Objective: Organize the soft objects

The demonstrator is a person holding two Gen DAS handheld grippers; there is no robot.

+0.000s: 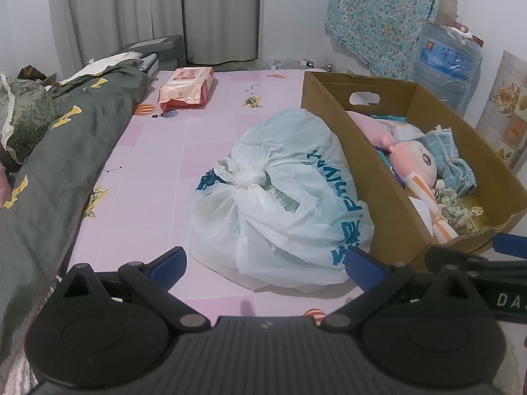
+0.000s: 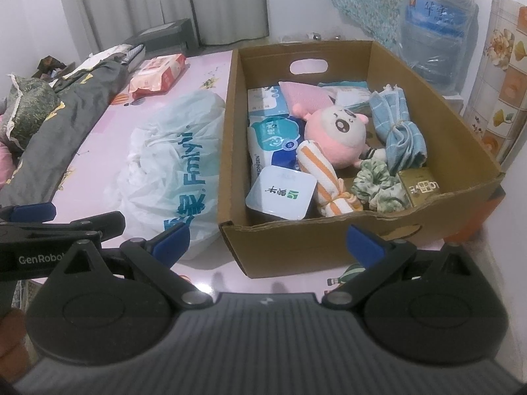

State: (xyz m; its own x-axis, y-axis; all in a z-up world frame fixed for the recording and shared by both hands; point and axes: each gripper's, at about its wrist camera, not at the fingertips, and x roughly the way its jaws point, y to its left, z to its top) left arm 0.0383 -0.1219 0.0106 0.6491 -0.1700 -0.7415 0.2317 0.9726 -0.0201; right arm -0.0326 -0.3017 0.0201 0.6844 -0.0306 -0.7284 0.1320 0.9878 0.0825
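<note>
Cardboard box [image 2: 329, 243] on bed [image 1: 184, 151]: holds pink plush doll [image 2: 336, 135], rolled towels, scrunchie, tissue pks, mostly sorted. Tied plastic bag [image 1: 283, 197] touching box's left side, still outside. Left tongs [image 1: 266, 263] & right tongs [image 2: 268, 240] spread, empty.

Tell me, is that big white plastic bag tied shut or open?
Tied shut. The white plastic bag has its handles knotted together on top, bunching the plastic; it lies beside the cardboard box.
</note>
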